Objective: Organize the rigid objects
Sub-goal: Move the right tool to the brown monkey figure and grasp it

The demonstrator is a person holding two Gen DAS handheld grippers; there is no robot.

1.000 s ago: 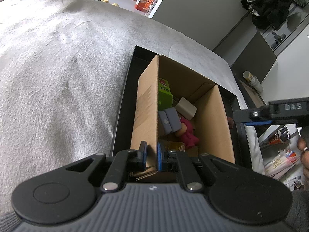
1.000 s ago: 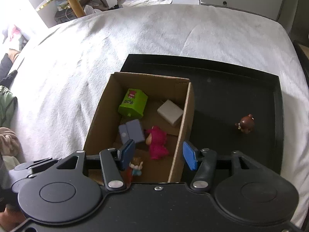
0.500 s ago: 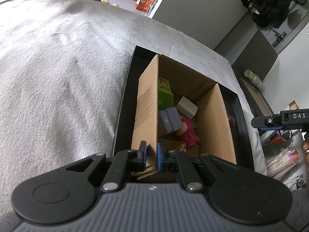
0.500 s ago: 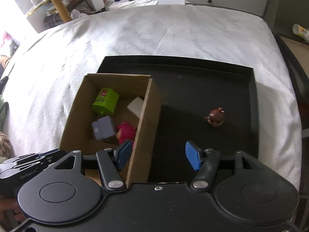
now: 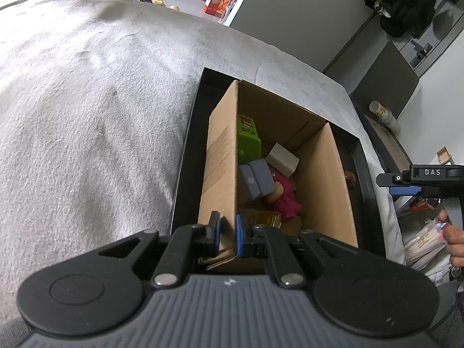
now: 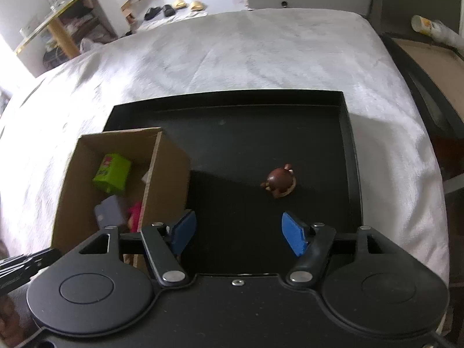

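A cardboard box [image 5: 223, 156] [image 6: 165, 168] stands in the left part of a black tray [image 6: 352, 156] [image 5: 185, 156] on a white bed. Inside lie a green block [image 5: 246, 142] [image 6: 111, 172], a grey piece [image 5: 256, 181], a white block [image 5: 282, 159] and a pink figure [image 5: 285, 195]. My left gripper [image 5: 226, 236] is shut on the box's near left wall. A small brown bear figure [image 6: 279, 181] [image 5: 350, 178] stands on the tray floor right of the box. My right gripper [image 6: 239, 232] hovers just short of it, its jaws opening, nothing between them.
The white bedspread [image 6: 232, 55] surrounds the tray. A dark side table with a can [image 6: 432, 30] stands past the bed's right edge. A wooden-legged glass table [image 6: 58, 20] and slippers [image 6: 174, 7] are on the floor behind. A hand [image 5: 452, 235] holds the right gripper.
The right gripper moved right, from over the box to over the tray's bare floor near the brown bear, and its jaws spread wider. The left gripper kept its hold on the box wall.
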